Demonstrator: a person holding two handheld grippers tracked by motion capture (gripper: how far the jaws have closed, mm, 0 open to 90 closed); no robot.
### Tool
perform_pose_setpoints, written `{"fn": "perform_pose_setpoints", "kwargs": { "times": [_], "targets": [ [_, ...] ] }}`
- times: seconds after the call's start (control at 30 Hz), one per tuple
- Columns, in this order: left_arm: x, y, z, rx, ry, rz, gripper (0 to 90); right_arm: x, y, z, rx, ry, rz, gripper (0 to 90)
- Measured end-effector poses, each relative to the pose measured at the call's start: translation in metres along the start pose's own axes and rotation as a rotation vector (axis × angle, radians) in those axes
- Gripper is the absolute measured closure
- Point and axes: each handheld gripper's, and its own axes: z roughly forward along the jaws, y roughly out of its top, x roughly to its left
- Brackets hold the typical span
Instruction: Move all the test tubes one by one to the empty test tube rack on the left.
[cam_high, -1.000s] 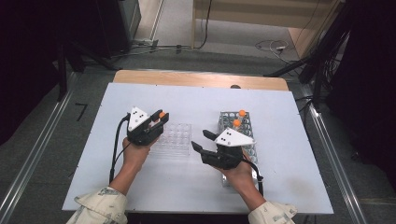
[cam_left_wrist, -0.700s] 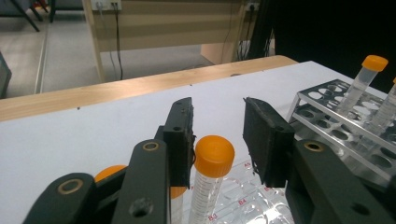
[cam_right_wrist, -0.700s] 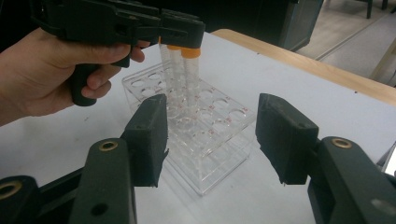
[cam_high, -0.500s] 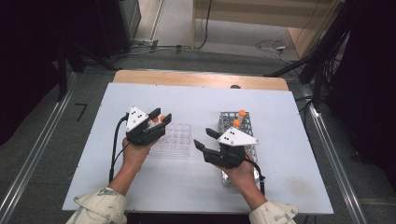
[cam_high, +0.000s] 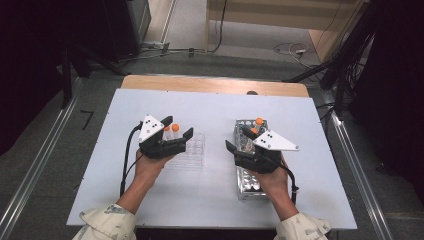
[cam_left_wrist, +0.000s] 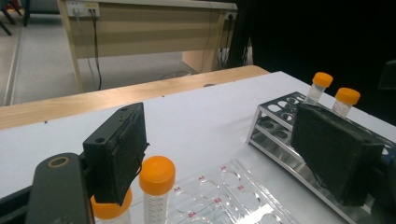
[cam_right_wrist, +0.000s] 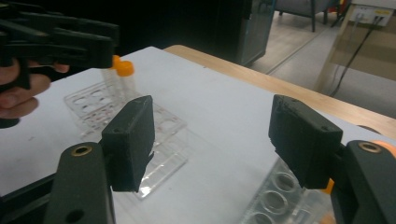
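The white table top (cam_high: 210, 107) carries the whole job; a wooden strip runs along its far edge, and bare board lies on every side of the two racks.

The metal rack (cam_high: 246, 189) stands right of centre, long axis running near to far, with two orange-capped tubes (cam_high: 259, 121) at its far end. The clear plastic rack (cam_high: 196, 150) lies left of centre and holds two more orange-capped tubes (cam_high: 175, 128) at its far-left corner.

The left gripper (cam_high: 176, 134) hangs over those two tubes. Its jaws have just been opening and now stand apart; in the left gripper view one tube (cam_left_wrist: 157, 176) sits just beside the left pad without being pressed. Nothing is grasped.

The right gripper (cam_high: 238, 139) sits over the middle of the metal rack, aimed toward the far-left. Its jaws have also just been opening, and nothing lies between them.

Judgement: tubes are being moved from the metal rack to the clear one, and a tube has been set down and released. The next move likely calls for lifting the left gripper straight up clear of the caps, and bringing the right gripper far along the metal rack to the remaining tubes.

Room: open table separates the racks. The near edge is closest to the metal rack's end.
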Motion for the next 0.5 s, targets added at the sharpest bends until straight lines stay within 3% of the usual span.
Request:
{"fn": "perform_pose_setpoints", "kwargs": {
  "times": [0.2,0.5],
  "targets": [
    [-0.003,0.0,0.0,0.003,-0.018,0.0,18.4,-0.021,-0.008,-0.002,0.002,-0.06,-0.002,30.0],
    [-0.007,0.0,0.001,0.006,-0.037,0.007,18.4,-0.044,-0.024,-0.002,0.005,-0.093,-0.012,33.7]
  ]
}}
